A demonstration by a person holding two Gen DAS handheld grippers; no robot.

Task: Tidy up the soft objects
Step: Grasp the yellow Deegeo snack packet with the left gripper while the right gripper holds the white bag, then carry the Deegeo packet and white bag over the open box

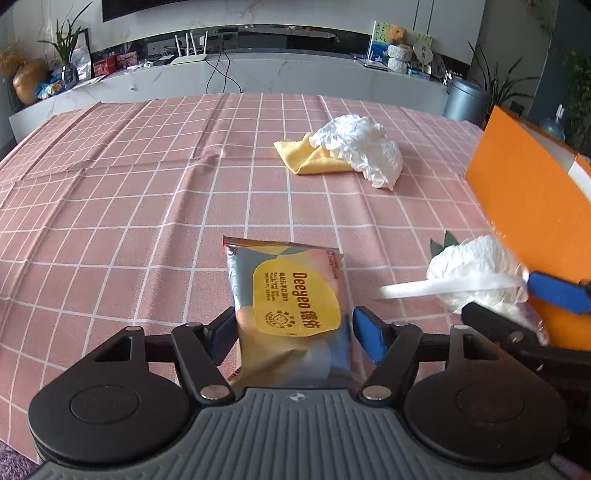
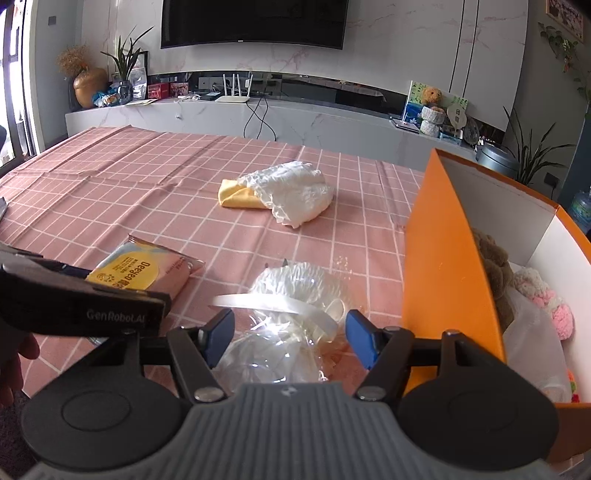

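A living room with a wall-mounted television point(image 2: 255, 22) and a long white sideboard point(image 2: 258, 118) lies behind the desk point(image 1: 110, 206), which is covered in a pink checked cloth. An orange box point(image 2: 443, 251) with a white inside stands open just to the right of the right gripper point(image 2: 290, 339); a brown plush toy point(image 2: 495, 266) and a pink and white knitted piece point(image 2: 546, 299) lie in it. Well ahead of both grippers, a crumpled white item point(image 1: 362, 147) rests partly on a folded yellow cloth point(image 1: 306, 157).

The wet-wipes pack point(image 1: 291, 306) lies flat on the desk between the fingers of the left gripper point(image 1: 291, 332), its far end reaching out ahead of them. The jaws stand spread; the right pad is clear of the pack, while the left pad sits at its edge, and whether it touches cannot be told. The white bundle in clear wrap point(image 2: 291, 317), tied with a white ribbon point(image 2: 280, 304), rests between the fingers of the right gripper, beside the box wall. Those jaws are also released, with a gap at each side of the wrap. Seen from the right wrist, the left gripper's black arm reaches in from the left, above the pack.
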